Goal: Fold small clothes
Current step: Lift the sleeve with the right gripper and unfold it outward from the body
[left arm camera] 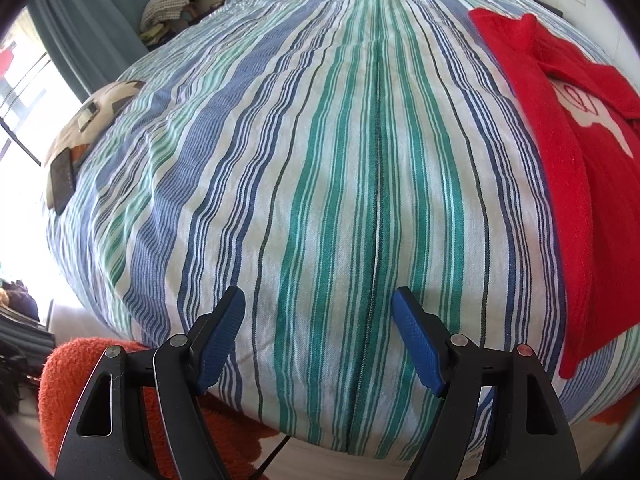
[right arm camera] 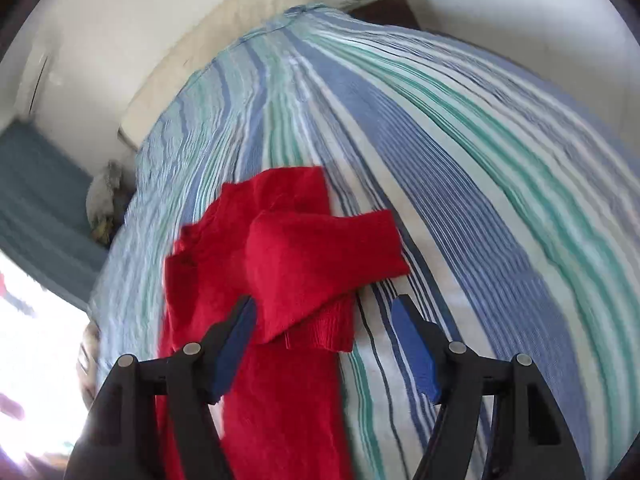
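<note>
A bed with a blue, green and white striped cotton cover (left arm camera: 328,168) fills the room, and the red knitted sweater (right arm camera: 280,264) lies on it with one sleeve folded across its body. Left of the sweater, the left gripper (left arm camera: 318,312) hangs released over bare stripes. The right gripper (right arm camera: 326,322) is released above the sweater's edge, grasping nothing; a black phone (left arm camera: 62,180) rests on a patterned cushion (left arm camera: 100,112) far left of the sweater.

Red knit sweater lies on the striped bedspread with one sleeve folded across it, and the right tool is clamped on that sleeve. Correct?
Not quite. The red knit sweater does lie on the blue, green and white striped bedspread with one sleeve folded across it, but the right tool is not clamped on it. The right wrist view shows its jaws open with no fabric pinched between the blue pads.
</note>
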`<action>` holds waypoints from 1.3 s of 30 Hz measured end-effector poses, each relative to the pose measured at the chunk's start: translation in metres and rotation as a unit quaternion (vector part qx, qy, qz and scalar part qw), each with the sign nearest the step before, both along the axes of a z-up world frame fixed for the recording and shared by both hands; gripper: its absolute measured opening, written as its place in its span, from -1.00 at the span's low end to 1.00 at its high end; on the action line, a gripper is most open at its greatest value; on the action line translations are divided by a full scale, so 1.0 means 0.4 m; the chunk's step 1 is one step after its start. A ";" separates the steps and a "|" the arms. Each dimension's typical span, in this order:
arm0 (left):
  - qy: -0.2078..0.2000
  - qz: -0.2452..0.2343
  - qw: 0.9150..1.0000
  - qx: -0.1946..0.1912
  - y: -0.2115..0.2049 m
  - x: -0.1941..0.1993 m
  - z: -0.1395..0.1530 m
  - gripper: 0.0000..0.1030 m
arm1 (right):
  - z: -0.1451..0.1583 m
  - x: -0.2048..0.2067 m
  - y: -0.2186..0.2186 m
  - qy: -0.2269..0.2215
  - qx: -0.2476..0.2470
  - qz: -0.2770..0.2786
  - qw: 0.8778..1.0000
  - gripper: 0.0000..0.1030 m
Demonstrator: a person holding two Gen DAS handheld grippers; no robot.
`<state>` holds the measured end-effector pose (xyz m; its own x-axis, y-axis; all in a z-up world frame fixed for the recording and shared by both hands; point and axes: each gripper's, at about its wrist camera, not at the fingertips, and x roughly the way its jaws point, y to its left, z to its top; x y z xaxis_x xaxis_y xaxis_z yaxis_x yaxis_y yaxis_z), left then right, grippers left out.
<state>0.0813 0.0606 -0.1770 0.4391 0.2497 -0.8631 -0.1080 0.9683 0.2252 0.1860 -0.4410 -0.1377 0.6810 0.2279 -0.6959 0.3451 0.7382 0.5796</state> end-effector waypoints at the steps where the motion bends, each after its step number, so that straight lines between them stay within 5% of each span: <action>1: 0.001 0.003 1.000 -0.004 0.007 0.002 0.000 0.52 | -0.039 -0.009 -0.030 0.003 0.051 -0.038 0.998 0.35; 4: 0.005 0.009 1.000 -0.017 0.018 0.008 -0.002 0.53 | -0.155 -0.020 -0.087 0.003 0.185 -0.110 0.977 0.34; 6: 0.005 0.010 1.000 -0.020 0.019 0.008 -0.001 0.53 | -0.192 -0.021 -0.108 -0.040 0.250 -0.134 0.958 0.22; 8: 0.005 0.009 1.000 -0.017 0.019 0.008 -0.001 0.53 | -0.185 -0.001 -0.117 -0.062 0.251 -0.130 0.957 -0.49; 10: 0.005 0.009 1.000 -0.016 0.018 0.009 -0.001 0.53 | -0.155 0.023 -0.112 -0.059 0.215 -0.116 0.968 -0.89; 11: 0.005 0.009 1.000 -0.017 0.018 0.009 -0.001 0.53 | -0.138 0.029 -0.109 -0.060 0.205 -0.110 0.971 -0.90; 14: 0.006 0.010 1.000 -0.019 0.018 0.011 -0.002 0.53 | -0.023 0.031 -0.074 -0.079 0.099 -0.090 0.988 -0.90; 18: 0.007 0.007 1.000 -0.015 0.013 0.012 -0.005 0.53 | 0.173 0.064 0.120 -0.153 0.014 0.070 0.986 -0.90; 20: 0.007 0.005 1.000 -0.011 0.009 0.013 -0.006 0.53 | 0.252 0.073 0.294 -0.192 0.010 0.193 0.962 -0.90; 22: 0.007 0.004 1.000 -0.008 0.005 0.013 -0.007 0.53 | 0.292 0.068 0.505 -0.198 0.005 0.333 0.922 -0.84; 25: 0.007 0.007 1.000 -0.009 0.007 0.010 -0.005 0.53 | 0.267 0.028 0.740 -0.163 -0.046 0.480 0.861 0.32; 27: 0.006 0.010 1.000 -0.014 0.015 0.004 -0.003 0.53 | 0.234 -0.007 0.755 -0.167 -0.118 0.485 0.851 0.29; 30: 0.005 0.017 0.999 -0.027 0.035 0.000 0.001 0.54 | 0.170 -0.016 0.604 -0.146 -0.215 0.394 0.882 0.29; 31: 0.007 0.019 0.999 -0.032 0.040 0.001 0.001 0.54 | 0.145 -0.017 0.542 -0.131 -0.278 0.356 0.882 0.29; 32: 0.009 0.021 0.999 -0.037 0.044 0.003 -0.001 0.55 | 0.114 -0.016 0.491 -0.111 -0.347 0.330 0.871 0.29; 34: 0.015 0.025 0.998 -0.046 0.047 0.009 -0.006 0.55 | 0.042 -0.001 0.415 -0.060 -0.457 0.331 0.823 0.29; 39: 0.019 0.029 0.999 -0.042 0.039 0.017 -0.012 0.55 | -0.122 -0.040 0.384 -0.011 -0.643 0.407 0.649 0.28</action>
